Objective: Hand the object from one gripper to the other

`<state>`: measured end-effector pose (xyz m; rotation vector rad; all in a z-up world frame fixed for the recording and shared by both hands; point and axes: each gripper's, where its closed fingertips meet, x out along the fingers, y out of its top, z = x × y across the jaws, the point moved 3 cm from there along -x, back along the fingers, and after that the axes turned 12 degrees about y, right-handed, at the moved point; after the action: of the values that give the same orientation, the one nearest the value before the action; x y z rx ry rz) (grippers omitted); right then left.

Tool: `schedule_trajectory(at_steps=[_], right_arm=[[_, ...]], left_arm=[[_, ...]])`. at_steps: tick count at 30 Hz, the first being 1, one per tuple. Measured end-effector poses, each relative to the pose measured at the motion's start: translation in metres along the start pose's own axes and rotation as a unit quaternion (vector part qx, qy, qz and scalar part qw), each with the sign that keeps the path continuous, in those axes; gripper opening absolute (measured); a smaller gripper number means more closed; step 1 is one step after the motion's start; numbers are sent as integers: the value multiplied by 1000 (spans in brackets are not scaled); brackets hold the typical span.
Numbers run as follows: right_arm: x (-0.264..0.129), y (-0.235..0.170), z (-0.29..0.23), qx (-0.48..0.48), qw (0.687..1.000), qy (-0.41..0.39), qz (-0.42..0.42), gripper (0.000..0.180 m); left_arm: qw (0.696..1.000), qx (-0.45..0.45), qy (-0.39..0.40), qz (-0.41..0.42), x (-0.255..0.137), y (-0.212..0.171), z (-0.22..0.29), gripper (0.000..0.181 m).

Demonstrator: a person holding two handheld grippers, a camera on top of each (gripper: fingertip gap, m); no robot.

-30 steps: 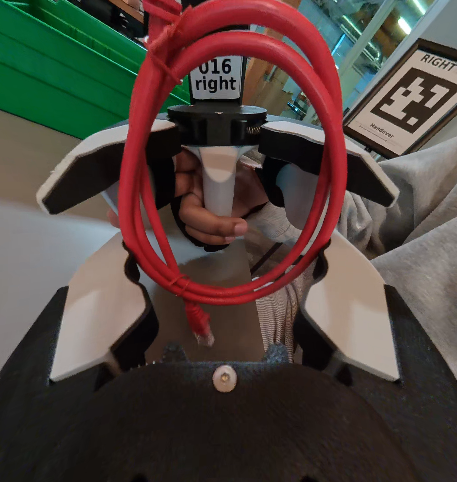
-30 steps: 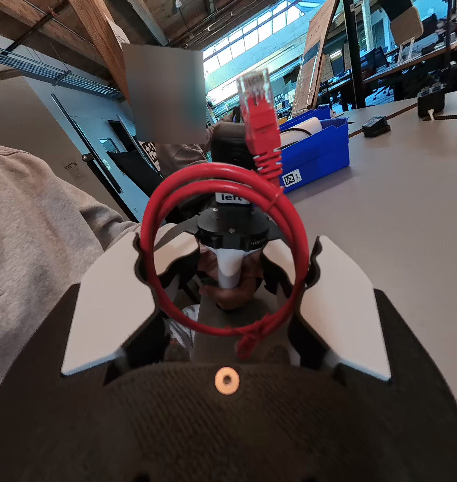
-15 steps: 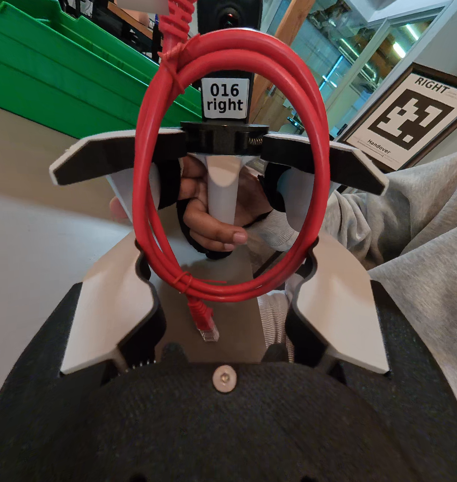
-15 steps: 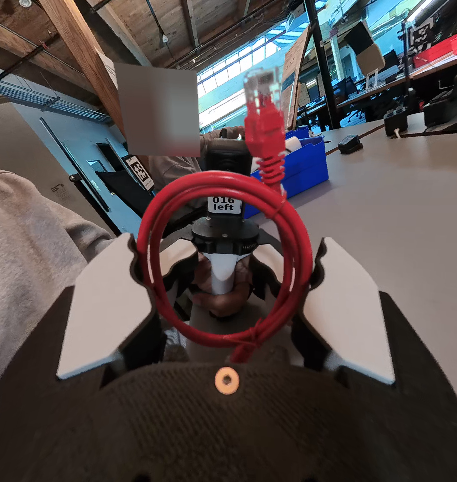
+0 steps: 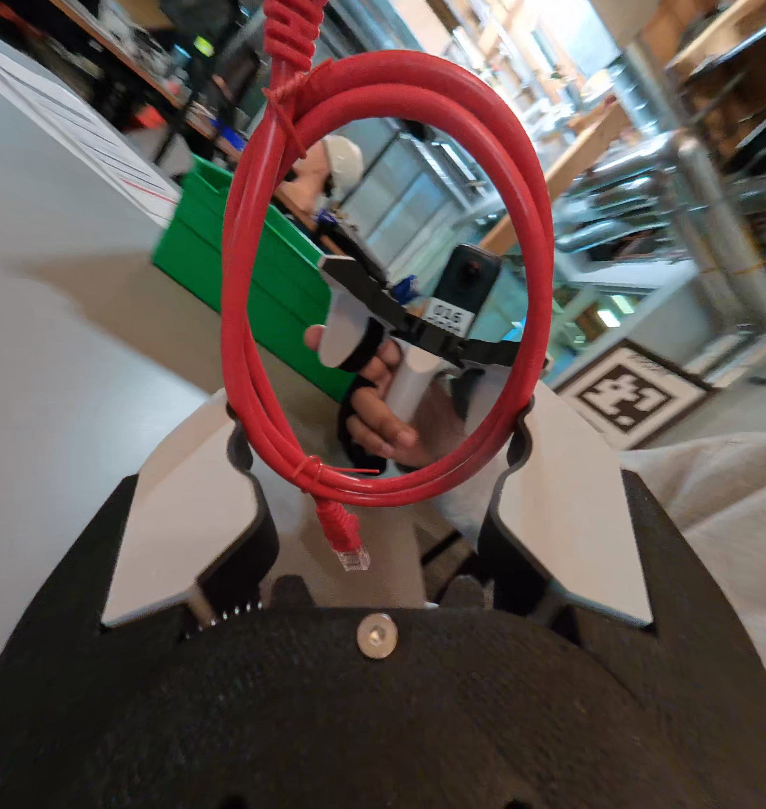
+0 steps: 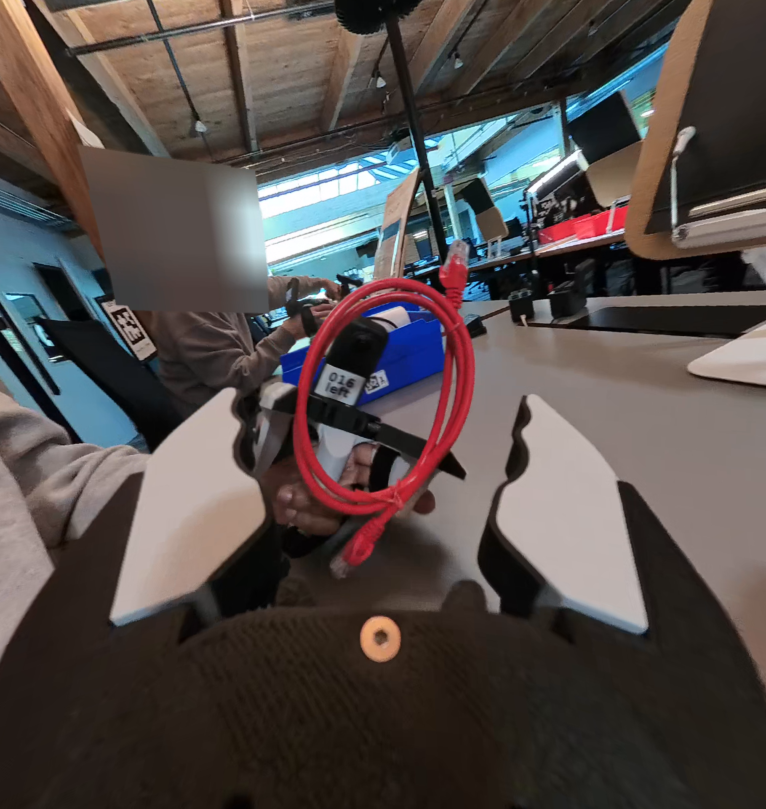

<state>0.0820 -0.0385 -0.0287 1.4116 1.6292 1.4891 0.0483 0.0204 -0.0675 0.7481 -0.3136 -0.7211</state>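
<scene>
The left hand-held gripper (image 5: pixel 380 431) pinches the coiled red cable (image 5: pixel 532 271) between its fingertips, mid-frame — the loop stands upright, one plug (image 5: pixel 344 543) dangling at its bottom. The right hand-held gripper (image 6: pixel 379 442) is spread wide, apart from the coil. A green bin (image 5: pixel 280 280) sits on the surface (image 5: pixel 66 372) — centre-left.

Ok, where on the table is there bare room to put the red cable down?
The grey table is bare between the blue bin and the white object at the right edge, and also beside the green bin. It is crowded by the black devices at the far edge.
</scene>
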Motion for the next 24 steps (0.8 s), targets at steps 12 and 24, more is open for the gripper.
schedule_trajectory(at_steps=[12,24], right_arm=[[-6,10,-2,-97,993,-69,-23,80],[-8,12,-3,-50,994,-88,-32,64]], left_arm=[[925,223,296,81,-26,29,-33,119],[718,547,430,-22,-20,18,-36,118]])
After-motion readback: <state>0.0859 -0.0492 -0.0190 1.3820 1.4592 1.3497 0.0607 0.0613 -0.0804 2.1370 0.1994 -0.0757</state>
